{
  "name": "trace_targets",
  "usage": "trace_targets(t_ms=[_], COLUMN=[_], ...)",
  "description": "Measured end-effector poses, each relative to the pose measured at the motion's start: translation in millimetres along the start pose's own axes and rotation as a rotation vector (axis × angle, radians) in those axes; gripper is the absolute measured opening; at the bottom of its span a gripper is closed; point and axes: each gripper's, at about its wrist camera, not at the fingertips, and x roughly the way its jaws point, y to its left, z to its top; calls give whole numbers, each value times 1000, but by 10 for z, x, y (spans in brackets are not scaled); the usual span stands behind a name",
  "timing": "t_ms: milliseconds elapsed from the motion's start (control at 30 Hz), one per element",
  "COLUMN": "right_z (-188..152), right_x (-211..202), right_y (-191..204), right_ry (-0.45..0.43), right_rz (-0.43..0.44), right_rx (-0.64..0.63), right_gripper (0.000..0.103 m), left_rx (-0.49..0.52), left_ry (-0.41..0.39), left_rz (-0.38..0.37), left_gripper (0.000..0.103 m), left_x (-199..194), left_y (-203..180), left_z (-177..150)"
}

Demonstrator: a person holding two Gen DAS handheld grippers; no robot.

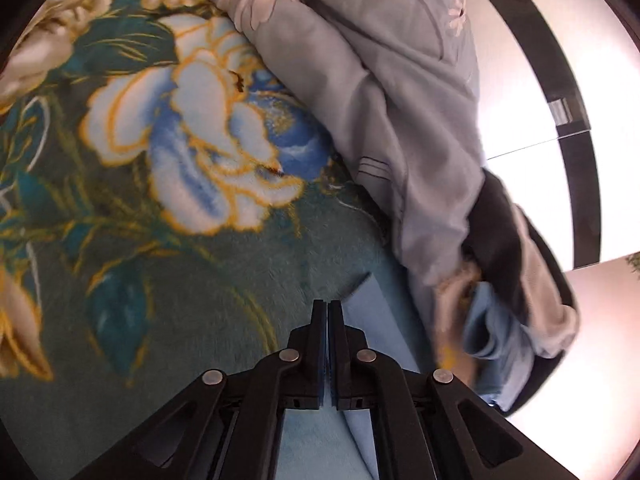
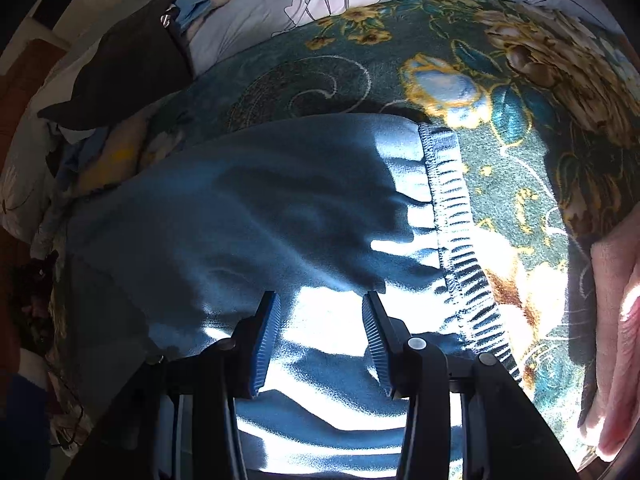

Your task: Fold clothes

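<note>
1. Blue fleece garment [image 2: 256,216] lies flat under my right gripper [image 2: 320,336], jaws apart above it.
2. Its ribbed hem [image 2: 452,216] runs away from me, right of the gripper.
3. My left gripper [image 1: 328,344] is clamped on a light blue fold [image 1: 372,316].

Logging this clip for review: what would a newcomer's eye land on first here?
The teal plush blanket with big blue and gold flowers fills the left wrist view. On it lies a light blue ribbed-cuff garment, under the open right gripper. The left gripper is shut on its edge.
</note>
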Motion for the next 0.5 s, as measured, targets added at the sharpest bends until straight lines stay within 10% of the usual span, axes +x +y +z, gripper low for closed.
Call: trace_targets(t_ms=[267, 400, 500], right_z=[-122, -345, -557], right_x=[-246, -429, -588], right_y=[-107, -277, -561], right_ry=[-42, -63, -64], right_rz=[38, 49, 47], right_rx=[45, 83, 125], right_gripper=[44, 49, 49], left_rx=[95, 101, 84], left_ry=[32, 54, 68], left_rz=[40, 104, 127], left_gripper=[5, 62, 65], left_x=[-811, -1198, -1475], left_y=[-41, 113, 293], left_z=[-332, -744, -1027])
